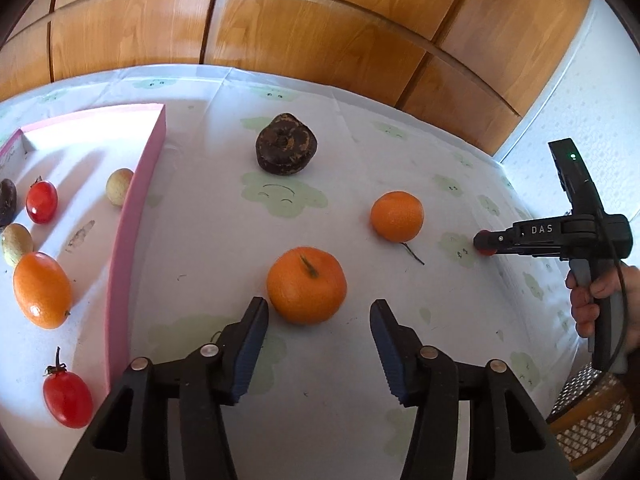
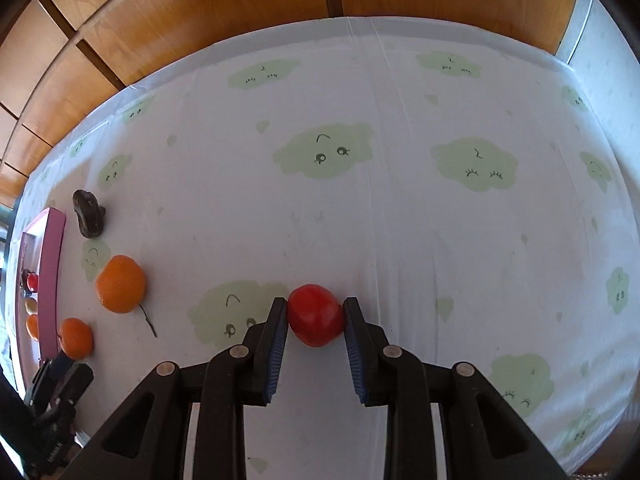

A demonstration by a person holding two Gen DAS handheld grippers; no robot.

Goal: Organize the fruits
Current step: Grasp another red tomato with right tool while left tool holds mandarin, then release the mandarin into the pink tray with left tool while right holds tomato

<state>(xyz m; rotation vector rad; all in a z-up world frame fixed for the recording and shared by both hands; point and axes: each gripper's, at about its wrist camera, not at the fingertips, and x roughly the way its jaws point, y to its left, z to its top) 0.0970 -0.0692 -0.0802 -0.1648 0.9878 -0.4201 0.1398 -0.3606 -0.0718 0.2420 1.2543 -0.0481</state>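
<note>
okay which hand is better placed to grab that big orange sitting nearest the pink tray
Left. The left tongs stand open right in front of the big orange, which sits apart between their tips, beside the pink tray. The right tongs are already shut on a red tomato, farther away.

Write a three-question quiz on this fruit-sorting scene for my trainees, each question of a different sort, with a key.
1. True or false: the right claw is shut on a red tomato.
2. Which fruit lies just ahead of the left claw? A) the big orange B) the dark fruit C) a banana
3. Fill in: the fruits already sorted lie in a ____ tray.

Key: 1 true; 2 A; 3 pink.
</note>
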